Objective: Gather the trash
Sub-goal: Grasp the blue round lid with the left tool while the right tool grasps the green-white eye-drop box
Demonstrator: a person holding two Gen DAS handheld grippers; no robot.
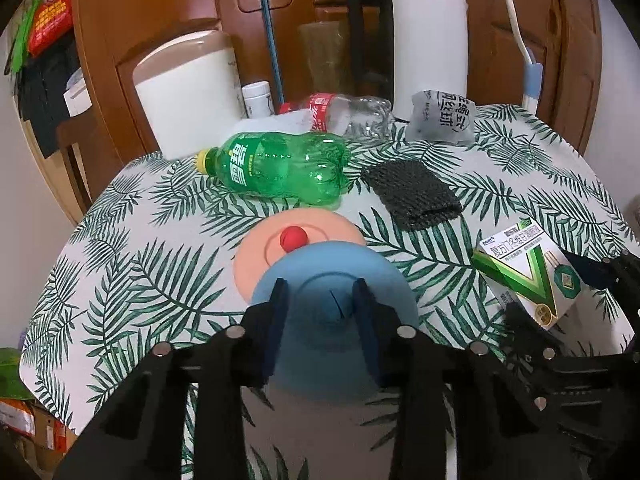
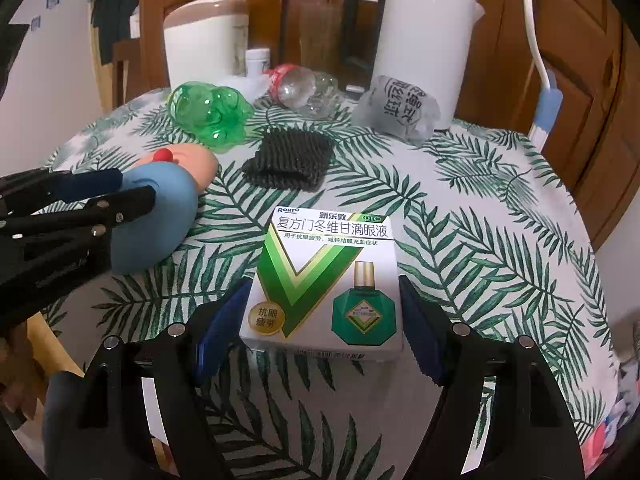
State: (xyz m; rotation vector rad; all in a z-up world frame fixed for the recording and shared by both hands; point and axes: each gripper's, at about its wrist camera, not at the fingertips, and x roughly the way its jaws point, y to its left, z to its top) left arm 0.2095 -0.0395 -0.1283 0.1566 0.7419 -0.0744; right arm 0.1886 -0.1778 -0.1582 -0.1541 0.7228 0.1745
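Observation:
My left gripper (image 1: 320,296) is over a blue and peach plush toy (image 1: 336,304) with a red nose (image 1: 293,237); its jaws stand apart on either side of the blue part, not squeezing it. My right gripper (image 2: 324,308) is open around a white and green eye-drop box (image 2: 324,280) lying flat on the table; the jaws flank its sides. The box also shows in the left wrist view (image 1: 528,276). An empty green bottle (image 1: 276,166) lies behind the toy, a clear bottle with a red label (image 1: 344,114) behind that. A black mesh sleeve (image 1: 416,194) and a grey crumpled packet (image 1: 440,118) lie further back.
A round table with a leaf-print cloth (image 1: 140,264) carries everything. A white kettle (image 1: 428,44), a white canister with a brown lid (image 1: 188,88) and a small white jar (image 1: 258,98) stand at the back edge. Wooden cabinet doors (image 1: 168,0) are behind.

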